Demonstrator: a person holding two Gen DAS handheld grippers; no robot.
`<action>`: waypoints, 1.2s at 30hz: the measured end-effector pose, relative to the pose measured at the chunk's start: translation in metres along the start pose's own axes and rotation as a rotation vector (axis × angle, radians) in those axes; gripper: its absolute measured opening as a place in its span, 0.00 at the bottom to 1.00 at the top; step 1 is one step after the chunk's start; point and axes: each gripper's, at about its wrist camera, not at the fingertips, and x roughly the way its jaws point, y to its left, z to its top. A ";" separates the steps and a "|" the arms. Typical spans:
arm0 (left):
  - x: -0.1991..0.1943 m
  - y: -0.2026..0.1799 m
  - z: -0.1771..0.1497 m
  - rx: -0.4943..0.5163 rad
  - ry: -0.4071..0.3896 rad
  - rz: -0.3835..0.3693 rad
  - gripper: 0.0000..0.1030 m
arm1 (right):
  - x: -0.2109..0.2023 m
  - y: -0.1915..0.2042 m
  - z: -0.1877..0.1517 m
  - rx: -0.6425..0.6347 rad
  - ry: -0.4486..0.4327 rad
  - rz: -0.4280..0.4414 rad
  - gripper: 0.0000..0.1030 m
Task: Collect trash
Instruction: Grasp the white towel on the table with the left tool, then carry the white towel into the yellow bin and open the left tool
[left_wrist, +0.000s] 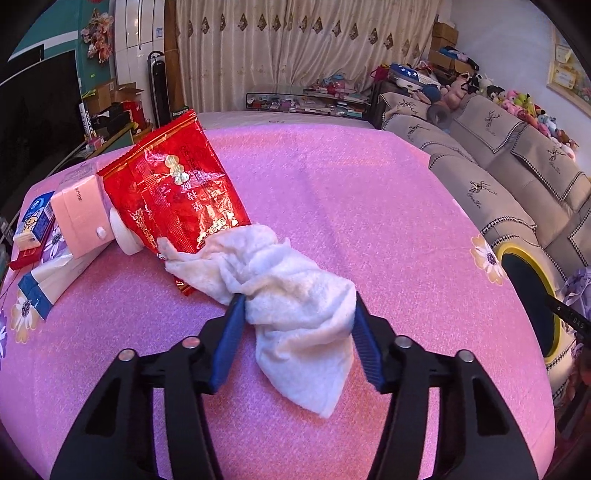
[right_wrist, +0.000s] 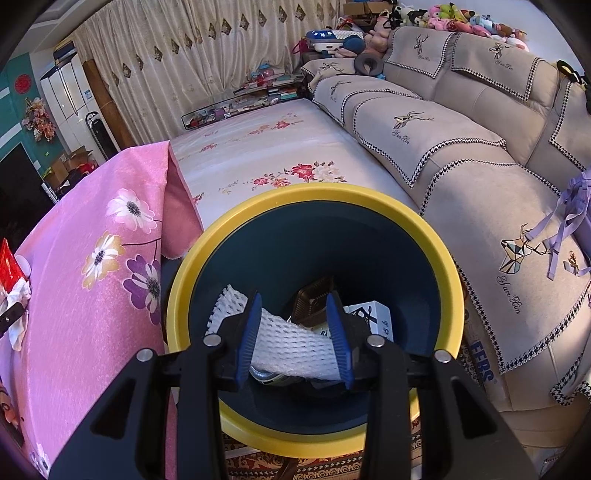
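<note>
1. Looking along the left claw (left_wrist: 297, 312), its view alone shows the pink tabletop (left_wrist: 369, 206) with a crumpled white cloth (left_wrist: 280, 291), a red foil snack bag (left_wrist: 177, 192), a pink box (left_wrist: 79, 218) and tissue packs (left_wrist: 44, 284).
2. Both blue pads press the cloth's sides, so the left claw is clamped on it.
3. That cloth lies on the tabletop, its long axis running from the snack bag at upper left down toward the camera at lower right.
4. Only the right wrist view looks into the yellow-rimmed bin (right_wrist: 424, 236), beside the sofa (right_wrist: 461, 155).
5. Held over the bin's mouth, the right claw (right_wrist: 293, 299) grips white foam netting (right_wrist: 291, 343) at a narrow opening.
6. A white carton (right_wrist: 375, 317) and a brown tray (right_wrist: 314, 299) lie inside the bin.
</note>
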 end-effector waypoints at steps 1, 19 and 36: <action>-0.001 0.000 0.000 -0.001 0.001 -0.005 0.43 | 0.000 0.000 0.000 0.000 0.000 0.001 0.34; -0.114 -0.086 0.003 0.185 -0.111 -0.253 0.25 | -0.027 -0.016 0.001 0.015 -0.055 0.017 0.35; -0.027 -0.317 0.008 0.417 0.057 -0.435 0.25 | -0.047 -0.079 0.005 0.031 -0.073 -0.038 0.37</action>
